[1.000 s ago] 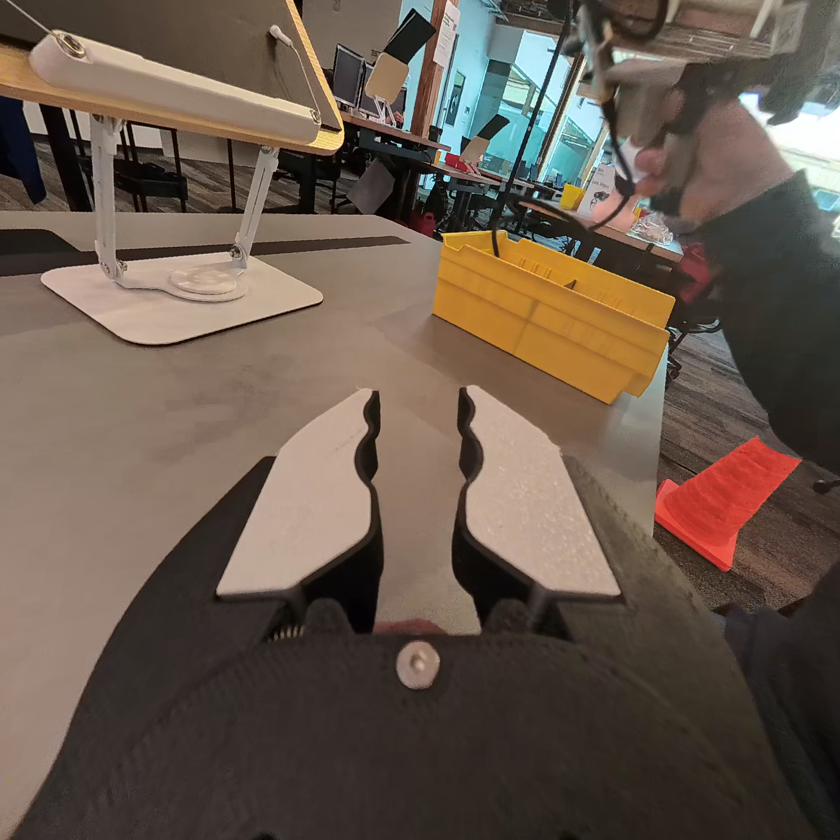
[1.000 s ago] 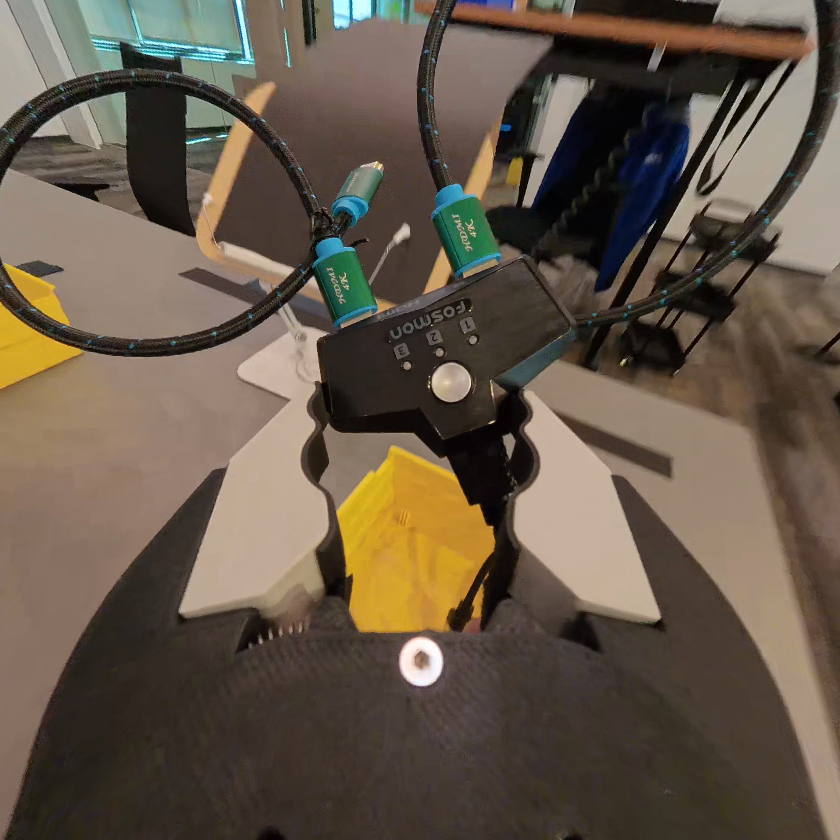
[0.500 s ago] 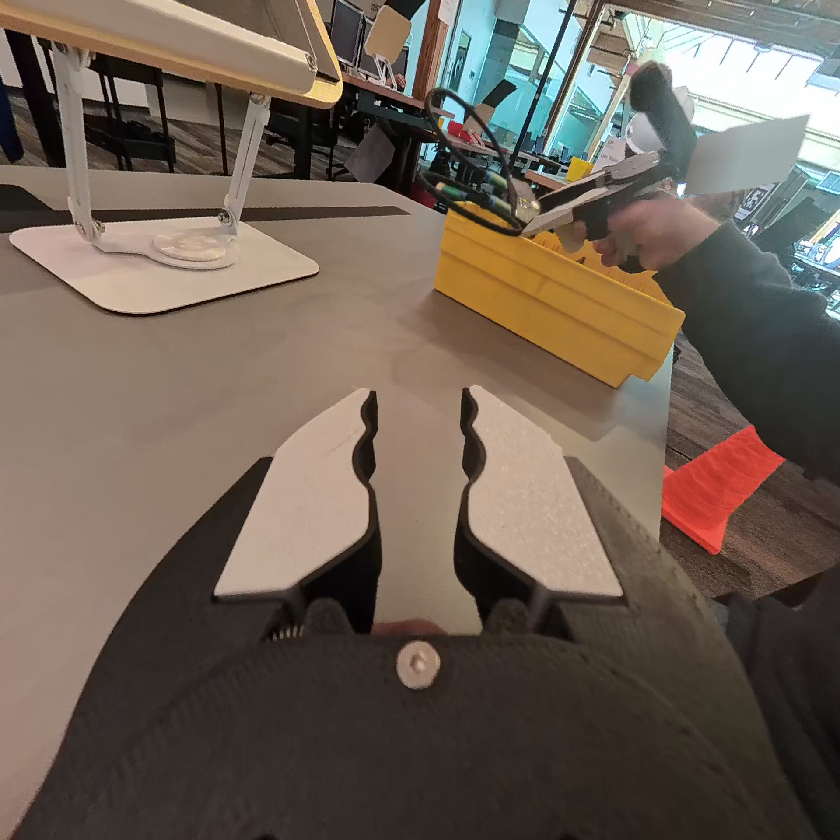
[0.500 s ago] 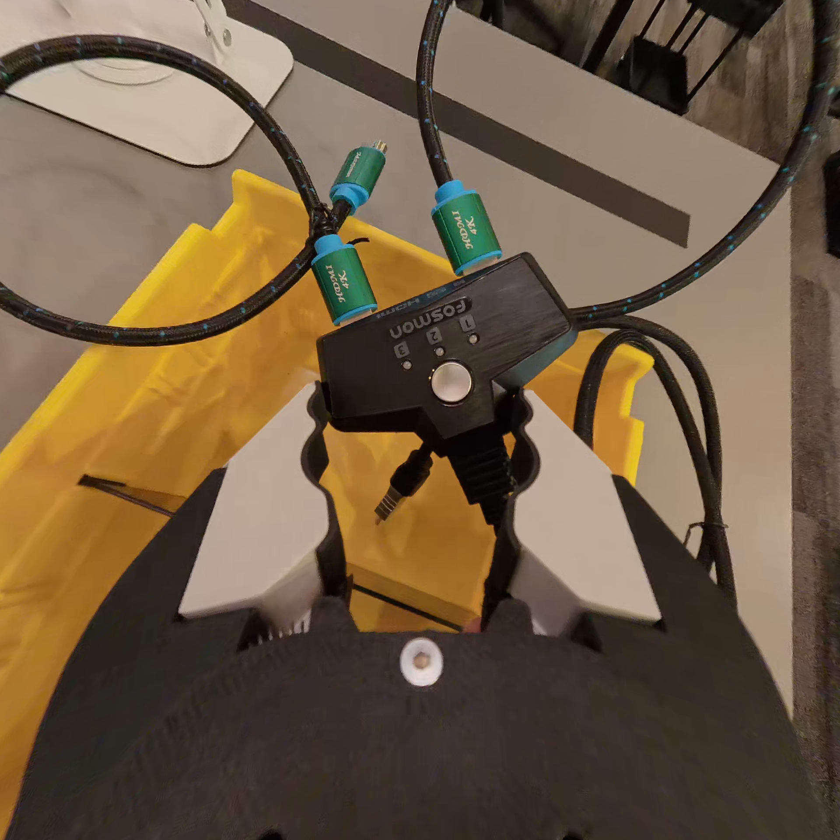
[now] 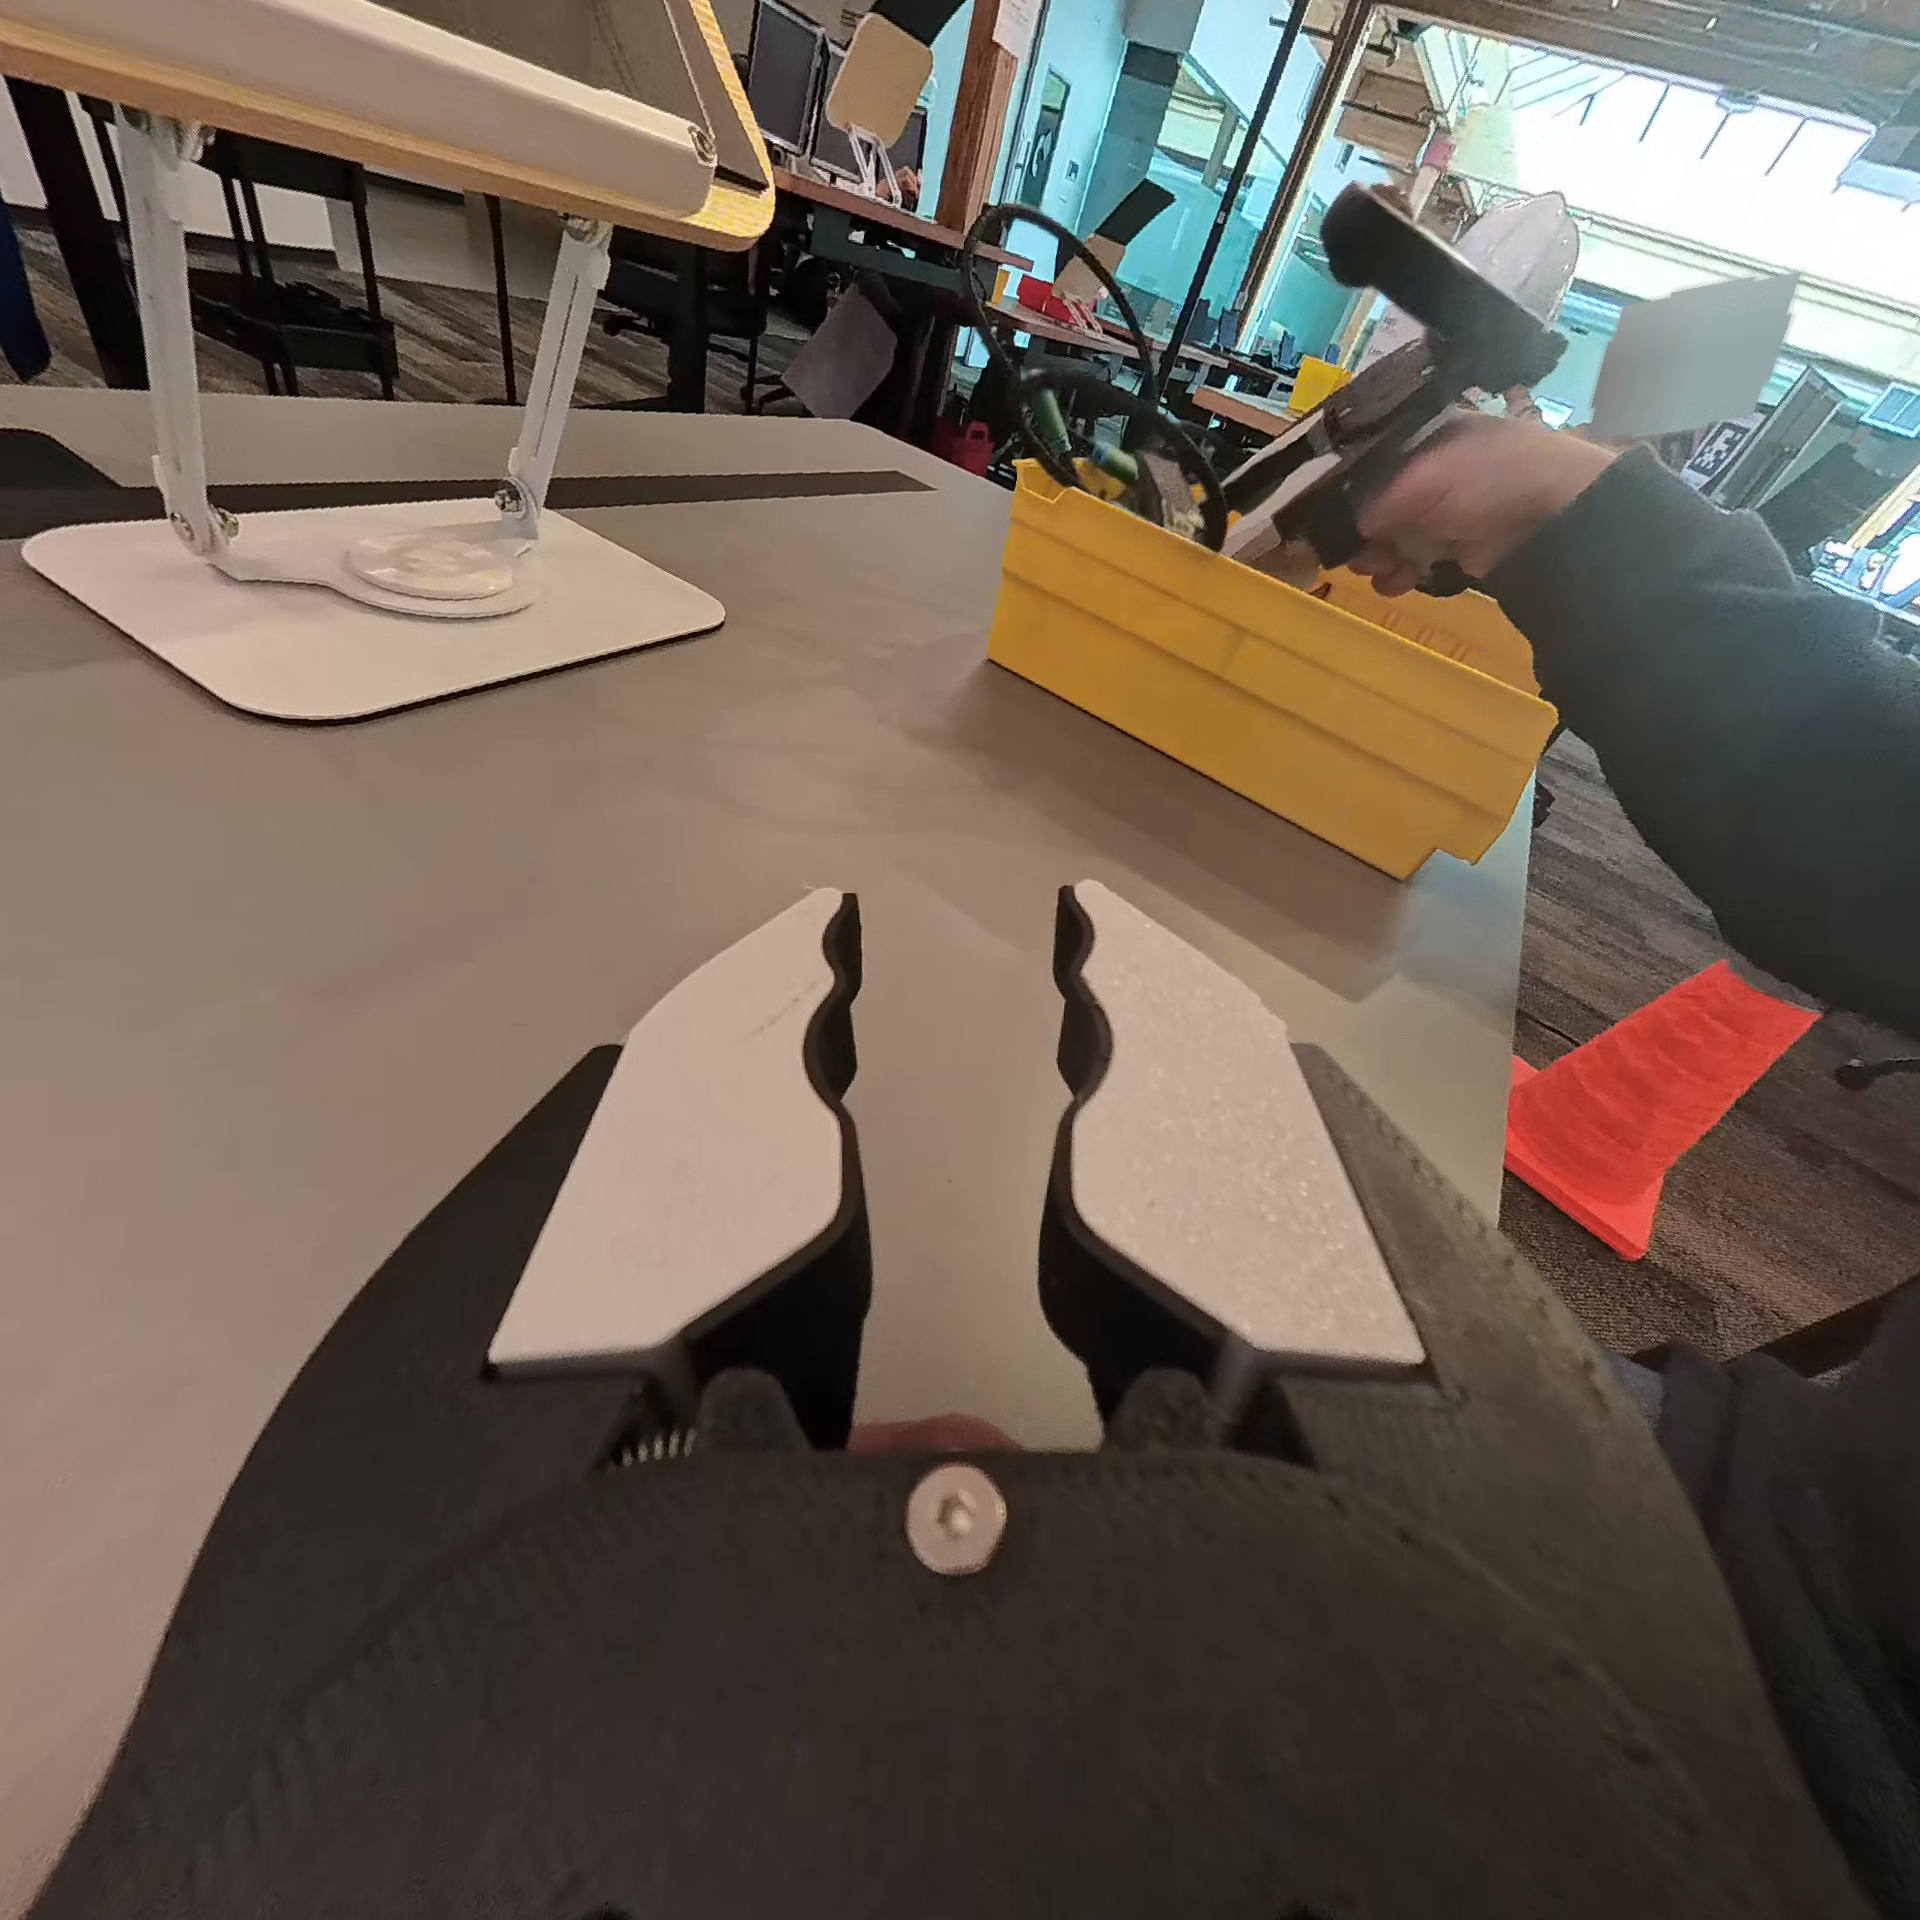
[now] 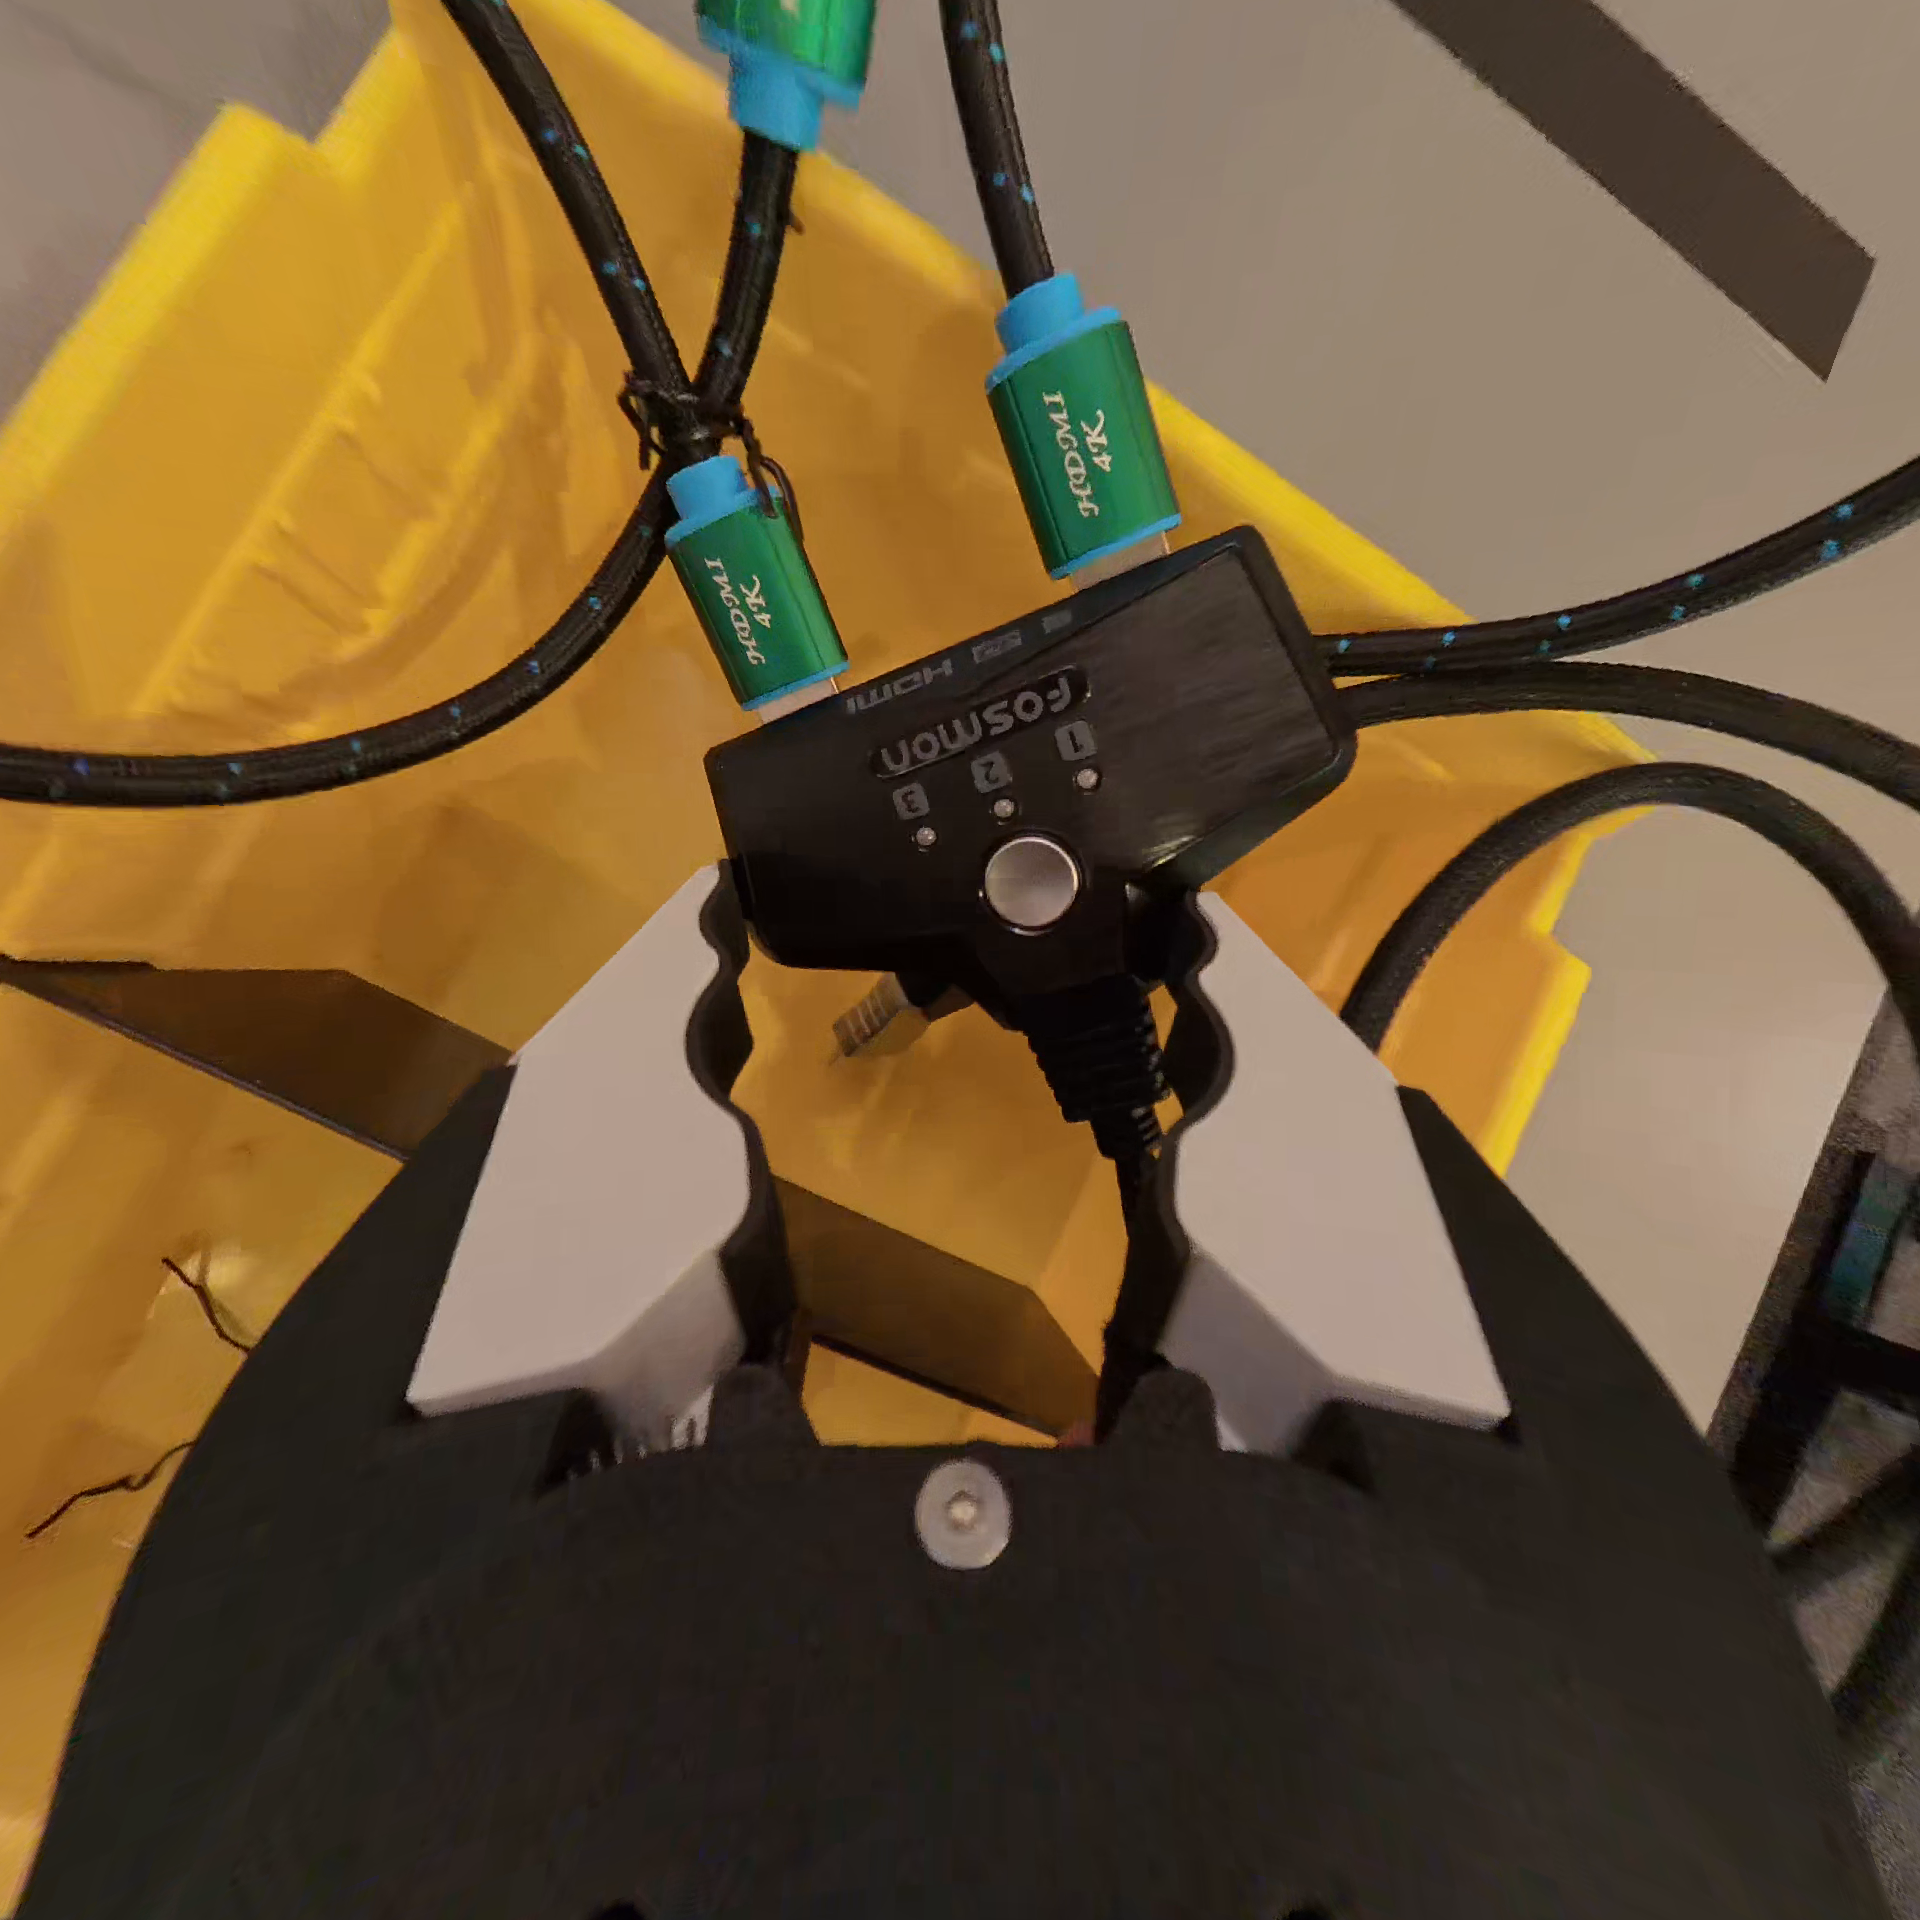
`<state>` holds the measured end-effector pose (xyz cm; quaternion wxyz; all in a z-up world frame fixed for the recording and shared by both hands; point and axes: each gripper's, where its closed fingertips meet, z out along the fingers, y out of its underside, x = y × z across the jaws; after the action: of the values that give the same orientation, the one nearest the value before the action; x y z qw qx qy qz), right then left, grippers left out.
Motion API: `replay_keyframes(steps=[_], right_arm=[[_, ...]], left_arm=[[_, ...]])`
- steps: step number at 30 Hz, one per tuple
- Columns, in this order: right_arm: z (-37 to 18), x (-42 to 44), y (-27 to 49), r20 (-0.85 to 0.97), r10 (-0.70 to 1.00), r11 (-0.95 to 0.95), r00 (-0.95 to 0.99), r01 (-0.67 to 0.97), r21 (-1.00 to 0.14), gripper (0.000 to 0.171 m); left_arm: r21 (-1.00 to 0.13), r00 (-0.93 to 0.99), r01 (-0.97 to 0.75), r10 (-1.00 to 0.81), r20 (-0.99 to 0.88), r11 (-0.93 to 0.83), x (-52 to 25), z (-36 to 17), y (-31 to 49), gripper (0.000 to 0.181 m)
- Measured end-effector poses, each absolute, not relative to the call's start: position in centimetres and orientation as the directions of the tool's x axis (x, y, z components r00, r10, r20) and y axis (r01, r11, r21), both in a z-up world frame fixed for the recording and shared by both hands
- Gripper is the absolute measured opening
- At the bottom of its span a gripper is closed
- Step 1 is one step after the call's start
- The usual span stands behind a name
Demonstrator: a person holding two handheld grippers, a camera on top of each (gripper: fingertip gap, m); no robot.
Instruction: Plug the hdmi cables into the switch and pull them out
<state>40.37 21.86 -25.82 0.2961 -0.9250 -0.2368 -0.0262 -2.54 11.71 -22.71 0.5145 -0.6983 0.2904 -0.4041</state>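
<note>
A: How many grippers are there, and how do the jaws of each stand?

B: Two. The left gripper (image 5: 958, 925) hangs low over the grey table (image 5: 416, 935) with its jaws spread and only bare tabletop in the gap. The right gripper (image 6: 961, 914) has its jaws pinching the black switch (image 6: 1023, 748) at its narrow rear end, where the switch's own black lead (image 6: 1117, 1070) runs back between the fingers.

A: And the cables?

B: Two green plugs with blue collars sit seated in the far edge of the switch, ahead of the right jaws: one plug (image 6: 756, 603) ahead and to the left, the other plug (image 6: 1081, 452) ahead and to the right. A third green plug (image 6: 790, 52) hangs loose farther ahead, at the top of the right wrist view. All belong to braided black cable flecked with blue (image 6: 312, 727), which loops out to both sides. One small metal connector end (image 6: 883, 1023) dangles just under the switch, between the fingertips.

A: What lies under the switch?

B: One yellow bin (image 6: 312, 520), directly below and ahead of the right jaws. From the left wrist view the same bin (image 5: 1247, 675) stands ahead and to the right of the left jaws, with a person's hand (image 5: 1455, 509) holding the right gripper (image 5: 1262, 499) over it.

A: Anything else?

B: One white stand (image 5: 364, 623) ahead and to the left of the left jaws, and one orange wedge (image 5: 1642, 1101) on the floor to their right.
</note>
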Motion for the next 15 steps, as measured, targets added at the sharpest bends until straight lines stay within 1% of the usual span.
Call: replay_keyframes(steps=[3,7,8,12,13,14,15], right_arm=[[-26.7,40.6,21.8,0.220,0.441,-0.739,0.870,0.491,-0.462,0.079],[-30.3,40.4,21.0,0.217,0.511,-0.792,0.832,0.554,-0.257,0.077],[-30.7,40.4,20.9,0.203,0.524,-0.796,0.827,0.560,-0.229,0.076],[-30.7,40.5,20.7,0.153,0.567,-0.789,0.809,0.587,-0.180,0.074],[-30.7,40.7,20.6,0.156,0.581,-0.784,0.799,0.601,-0.156,0.072],[-30.6,41.1,20.5,0.180,0.599,-0.773,0.780,0.622,-0.123,0.055],[-30.4,41.5,20.5,0.197,0.615,-0.762,0.764,0.639,-0.101,0.054]], left_arm=[[-0.953,0.503,0.009,-0.822,0.266,-0.303,-2.5,-22.7,11.7,0.035],[-0.954,0.501,0.001,-0.825,0.261,-0.301,-2.3,-22.8,11.6,0.035],[-0.954,0.502,-0.004,-0.826,0.256,-0.298,-2.3,-22.8,11.6,0.035],[-0.955,0.504,-0.012,-0.827,0.249,-0.296,-2.4,-22.9,11.6,0.035],[-0.954,0.502,-0.010,-0.826,0.255,-0.300,-2.4,-22.9,11.6,0.035],[-0.953,0.500,-0.009,-0.827,0.258,-0.303,-2.3,-23.0,11.6,0.035],[-0.953,0.498,-0.011,-0.828,0.257,-0.303,-2.2,-23.0,11.6,0.035]])
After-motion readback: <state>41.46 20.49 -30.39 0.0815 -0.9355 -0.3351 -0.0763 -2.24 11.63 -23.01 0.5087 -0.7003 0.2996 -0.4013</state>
